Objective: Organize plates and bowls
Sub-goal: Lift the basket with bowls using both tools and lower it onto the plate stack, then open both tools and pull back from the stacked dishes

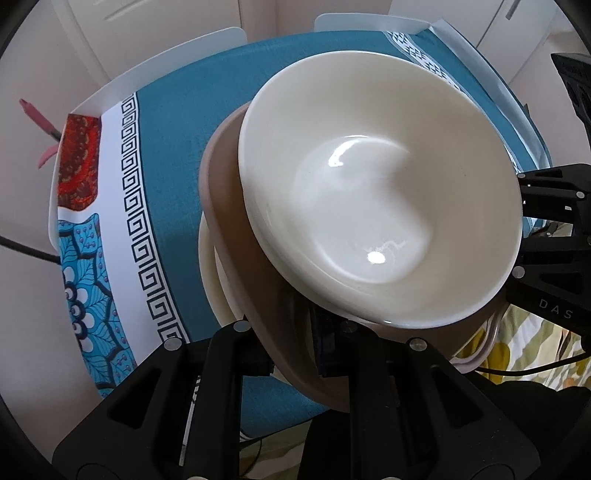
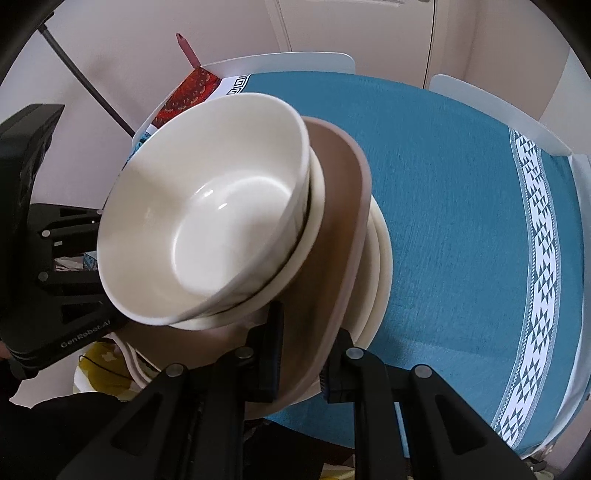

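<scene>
A stack of dishes fills both views: cream plates (image 1: 210,280) (image 2: 380,266) at the bottom, a brown plate (image 1: 221,206) (image 2: 343,192) on them, and a cream bowl (image 1: 369,206) (image 2: 207,229) nested in a second bowl (image 2: 317,206) on top. My left gripper (image 1: 291,354) is shut on the brown plate's near rim. My right gripper (image 2: 303,358) is shut on the rim at the opposite side. Each gripper shows in the other's view: the right gripper (image 1: 546,251) and the left gripper (image 2: 44,258). The stack sits low over the teal tablecloth (image 1: 177,147) (image 2: 443,184); whether it rests on it I cannot tell.
White chair backs (image 1: 369,22) (image 2: 288,61) stand at the table's far side. A red and blue patterned cloth (image 1: 79,162) covers one end, and a white geometric band (image 2: 535,258) runs along the other. Floral fabric (image 1: 524,347) and a black cable (image 1: 517,369) lie below the near edge.
</scene>
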{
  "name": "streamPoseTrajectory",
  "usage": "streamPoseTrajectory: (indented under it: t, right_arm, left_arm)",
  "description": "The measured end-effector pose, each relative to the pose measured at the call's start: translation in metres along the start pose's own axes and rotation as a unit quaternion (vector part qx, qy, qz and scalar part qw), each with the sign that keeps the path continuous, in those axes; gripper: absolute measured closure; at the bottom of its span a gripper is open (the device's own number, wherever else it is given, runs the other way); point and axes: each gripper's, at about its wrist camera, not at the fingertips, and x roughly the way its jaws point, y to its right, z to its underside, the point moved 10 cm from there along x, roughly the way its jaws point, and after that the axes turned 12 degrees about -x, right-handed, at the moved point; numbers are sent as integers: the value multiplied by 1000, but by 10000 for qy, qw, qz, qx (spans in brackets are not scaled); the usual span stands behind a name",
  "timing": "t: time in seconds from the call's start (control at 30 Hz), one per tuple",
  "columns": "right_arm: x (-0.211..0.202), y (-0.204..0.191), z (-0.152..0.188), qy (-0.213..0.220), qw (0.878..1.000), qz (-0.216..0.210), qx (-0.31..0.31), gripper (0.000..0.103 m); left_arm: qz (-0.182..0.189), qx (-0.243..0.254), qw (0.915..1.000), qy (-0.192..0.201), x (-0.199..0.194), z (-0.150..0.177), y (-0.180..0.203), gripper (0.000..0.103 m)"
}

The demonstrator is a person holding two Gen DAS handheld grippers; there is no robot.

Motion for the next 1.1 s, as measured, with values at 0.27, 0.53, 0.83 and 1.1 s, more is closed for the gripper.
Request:
streamPoseTrajectory:
  t: [0.27, 0.53, 0.83, 1.1]
  right_arm:
    - [0, 5, 0, -87, 10000, 45, -6, 86]
    - [-3, 5, 0, -175, 9998, 26, 53, 83]
    - [-12, 3, 3, -225, 9996, 13, 153, 78]
    - [-43, 10, 5, -68, 9990, 94, 424, 78]
  left_arm:
    - [-211, 59, 9998, 20, -2, -3, -1, 87]
    - [-279, 135, 9995, 14, -9, -4, -1, 86]
    - [-505, 178, 9985, 91, -25, -5, -5, 74]
    - [-640, 147, 9972, 366, -59, -1, -12, 57]
